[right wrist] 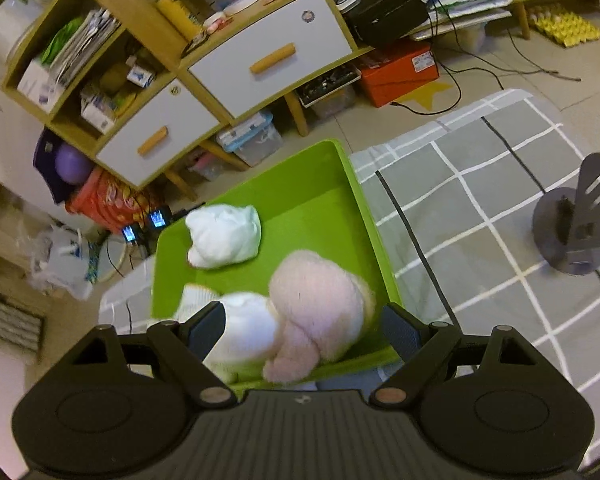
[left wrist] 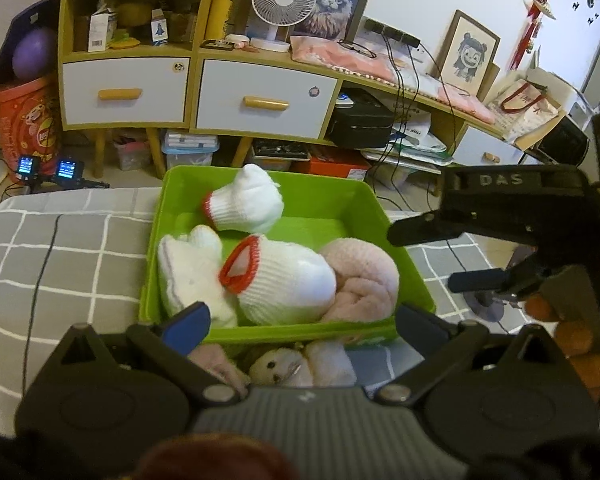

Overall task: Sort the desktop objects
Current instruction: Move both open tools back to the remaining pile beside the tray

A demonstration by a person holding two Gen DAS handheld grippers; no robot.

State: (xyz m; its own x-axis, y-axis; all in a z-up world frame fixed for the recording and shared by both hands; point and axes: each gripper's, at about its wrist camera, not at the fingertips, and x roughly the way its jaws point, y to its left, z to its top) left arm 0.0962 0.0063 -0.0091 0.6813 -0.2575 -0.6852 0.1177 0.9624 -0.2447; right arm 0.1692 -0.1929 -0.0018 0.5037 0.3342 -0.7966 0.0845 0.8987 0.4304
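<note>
Both the left gripper (left wrist: 300, 320) and right gripper (right wrist: 304, 326) hover released, jaws wide, over the near edge of the green bin (left wrist: 156, 216) holding 2 red-cuffed white socks (left wrist: 284, 280) and a pink roll (left wrist: 360, 280). A pale plush toy (left wrist: 280, 366) lies half hidden beneath the left gripper, outside the bin. Grey checked cloth (right wrist: 480, 200) lies bare beyond the bin's right edge.

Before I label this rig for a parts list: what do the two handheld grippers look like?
Both are black plastic, with two round discs, a ribbed grey centre plate and silver pivot rivets. The left gripper has blue finger pads. The right gripper carries raised "DAS" lettering, seen from the left wrist camera.
</note>
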